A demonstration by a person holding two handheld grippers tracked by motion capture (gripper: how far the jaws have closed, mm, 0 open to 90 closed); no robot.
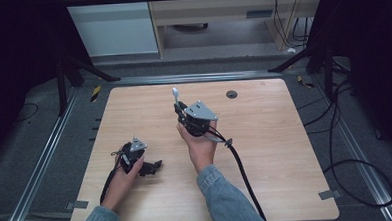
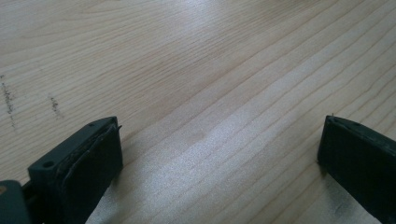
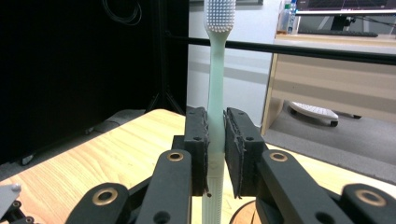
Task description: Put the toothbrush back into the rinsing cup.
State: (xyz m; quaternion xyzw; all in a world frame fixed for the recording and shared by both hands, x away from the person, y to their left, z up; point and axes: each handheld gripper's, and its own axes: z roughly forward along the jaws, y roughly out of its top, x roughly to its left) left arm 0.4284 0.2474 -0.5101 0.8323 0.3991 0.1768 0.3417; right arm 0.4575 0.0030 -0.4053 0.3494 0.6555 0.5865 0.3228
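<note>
Pale green, the toothbrush [image 3: 215, 88] stood upright, clamped mid-handle between the right gripper [image 3: 215, 140]'s pads, bristles well above the jaws. The left gripper [image 2: 219, 149] rested spread wide over the bare wooden table [image 2: 196, 70], holding nothing. Doing this well probably meant keeping the squeeze firm and the wrist level, so the handle didn't slip.

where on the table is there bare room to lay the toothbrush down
Most of the wooden table is bare: the whole right half out to its edge, and the far strip by the small round hole. The near-left is crowded, with the left gripper open low over the wood. The right gripper holds the toothbrush near the centre.
</note>
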